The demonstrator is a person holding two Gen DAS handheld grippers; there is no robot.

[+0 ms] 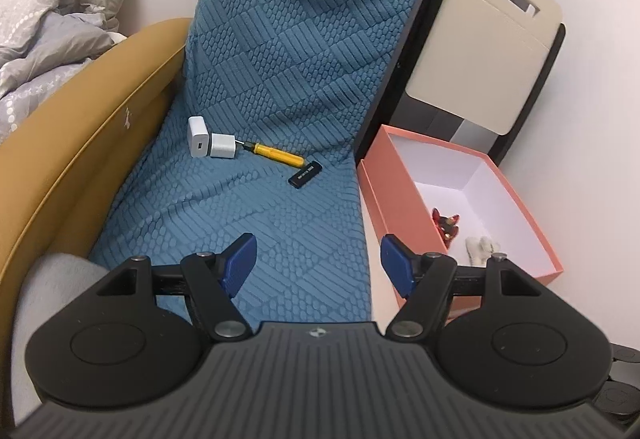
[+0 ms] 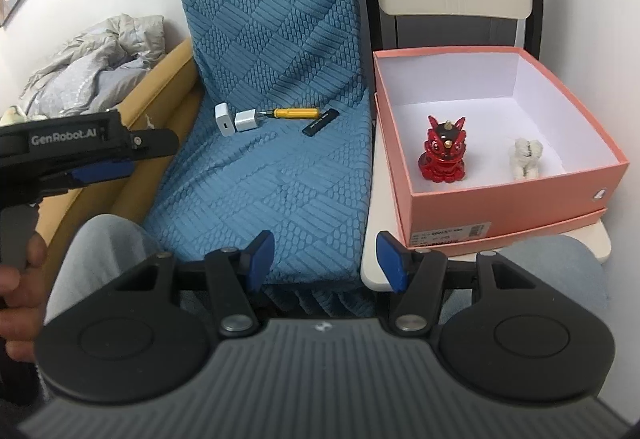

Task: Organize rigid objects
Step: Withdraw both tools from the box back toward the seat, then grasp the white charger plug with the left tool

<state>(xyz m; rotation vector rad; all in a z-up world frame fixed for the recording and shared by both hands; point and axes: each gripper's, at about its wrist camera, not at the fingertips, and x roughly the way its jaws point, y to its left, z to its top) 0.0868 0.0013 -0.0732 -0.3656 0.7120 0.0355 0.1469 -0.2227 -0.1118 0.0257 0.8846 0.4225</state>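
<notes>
You've got both the left gripper point(image 1: 316, 265) and right gripper point(image 2: 326, 261) open and empty, since the chargers point(image 2: 236, 120), screwdriver point(image 2: 294, 113) and stick point(image 2: 320, 122) sit on the blanket point(image 2: 280, 179) beside the box point(image 2: 500, 199).

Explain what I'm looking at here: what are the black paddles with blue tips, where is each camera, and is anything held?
Each picture comes from a fisheye camera on a hand-held gripper, looking along its two blue-padded fingers. The left gripper and right gripper are both open and hold nothing. The right view also shows the left gripper from the side, in a person's hand.

On the blue textured cloth lie two white chargers, a yellow-handled screwdriver and a black USB stick.

Beside it stands an open pink box holding a red figurine and a small white figurine.
</notes>
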